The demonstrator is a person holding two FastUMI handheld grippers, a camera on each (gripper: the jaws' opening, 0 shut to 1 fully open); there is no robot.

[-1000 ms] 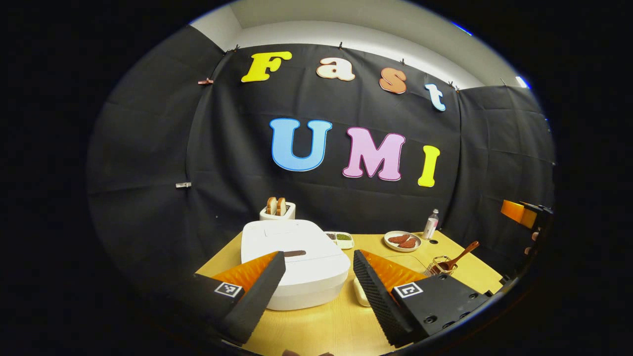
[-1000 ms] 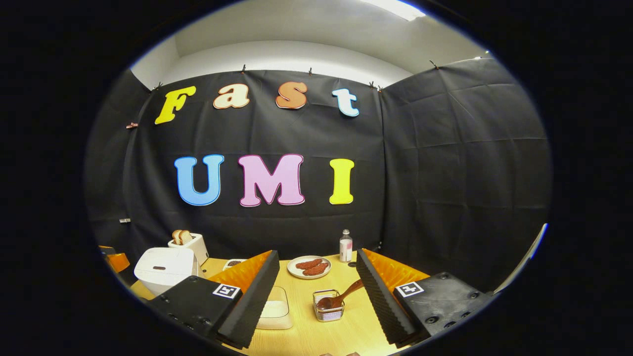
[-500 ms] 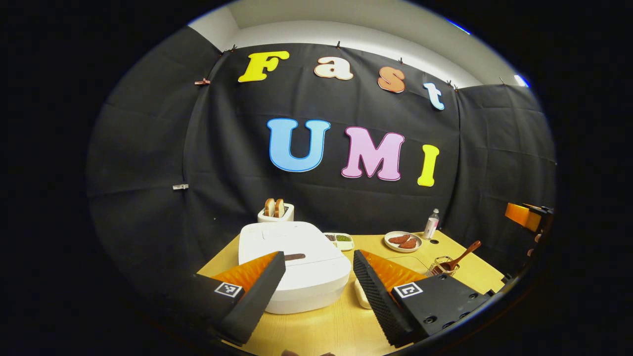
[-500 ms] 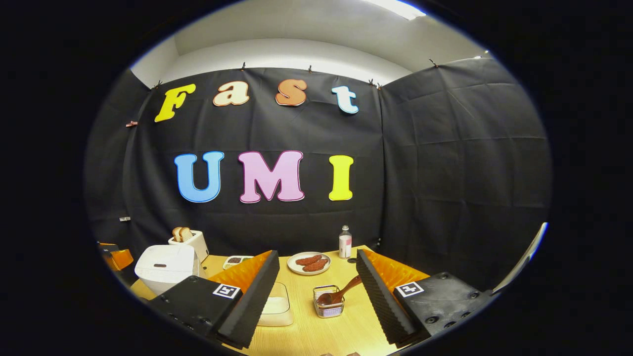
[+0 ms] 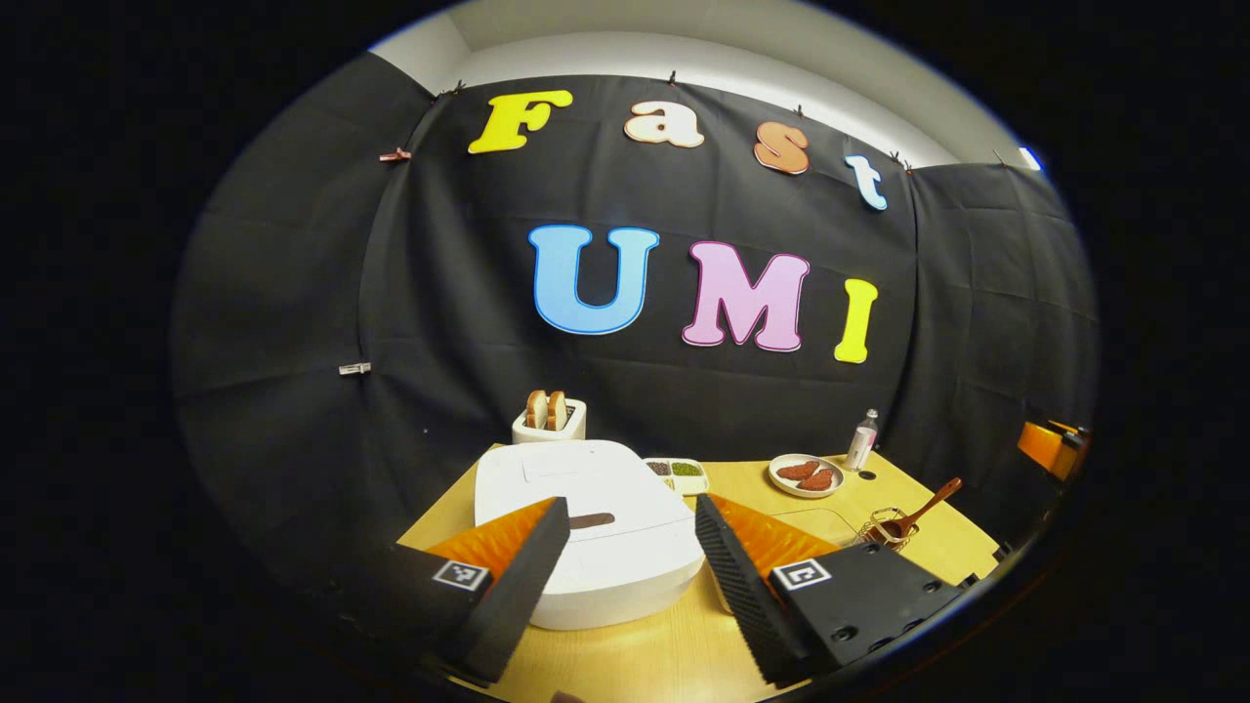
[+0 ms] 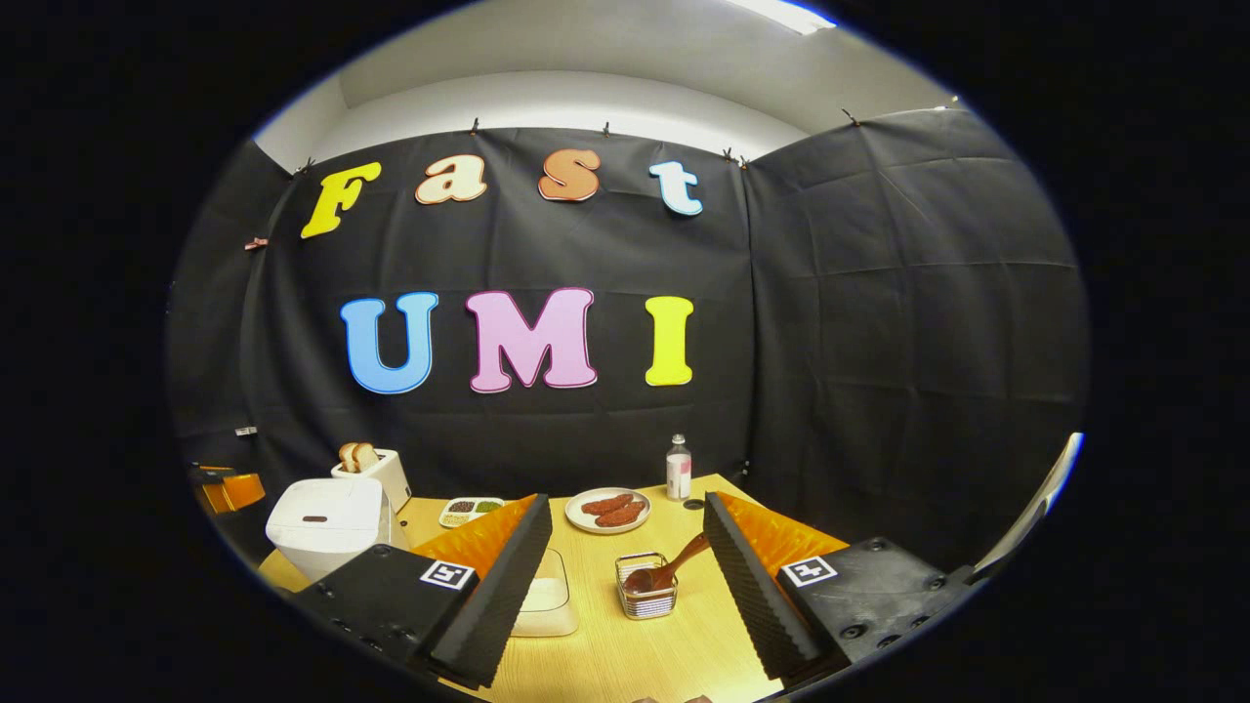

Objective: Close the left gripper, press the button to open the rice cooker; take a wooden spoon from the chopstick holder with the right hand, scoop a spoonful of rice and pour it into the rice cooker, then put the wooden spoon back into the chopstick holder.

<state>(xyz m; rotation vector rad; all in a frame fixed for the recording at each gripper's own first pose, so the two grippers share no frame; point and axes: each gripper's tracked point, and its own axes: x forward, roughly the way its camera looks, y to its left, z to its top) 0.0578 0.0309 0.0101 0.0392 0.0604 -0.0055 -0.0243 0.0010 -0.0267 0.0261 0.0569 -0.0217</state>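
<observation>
The white rice cooker (image 5: 586, 547) sits at the table's left with its lid down and a dark button (image 5: 591, 520) on top near the front. My left gripper (image 5: 629, 508) hovers open just in front of it, touching nothing. The wooden spoon (image 6: 674, 571) leans in the wire chopstick holder (image 6: 645, 603), also seen from the left as the spoon (image 5: 926, 505). My right gripper (image 6: 626, 508) is open and empty, short of the holder. A clear container of rice (image 6: 547, 600) lies left of the holder, partly behind my left finger (image 6: 498, 596).
At the back of the wooden table (image 6: 674, 654) stand a toaster with bread (image 5: 549, 418), a small divided tray (image 5: 679, 472), a plate of sausages (image 5: 806, 475) and a bottle (image 5: 861, 441). The other gripper's orange edge (image 5: 1050, 444) shows far right.
Both grippers have drifted a little: the left has turned slightly so the cooker sits nearer its centre, and the right has tilted down slightly. Both stay open.
</observation>
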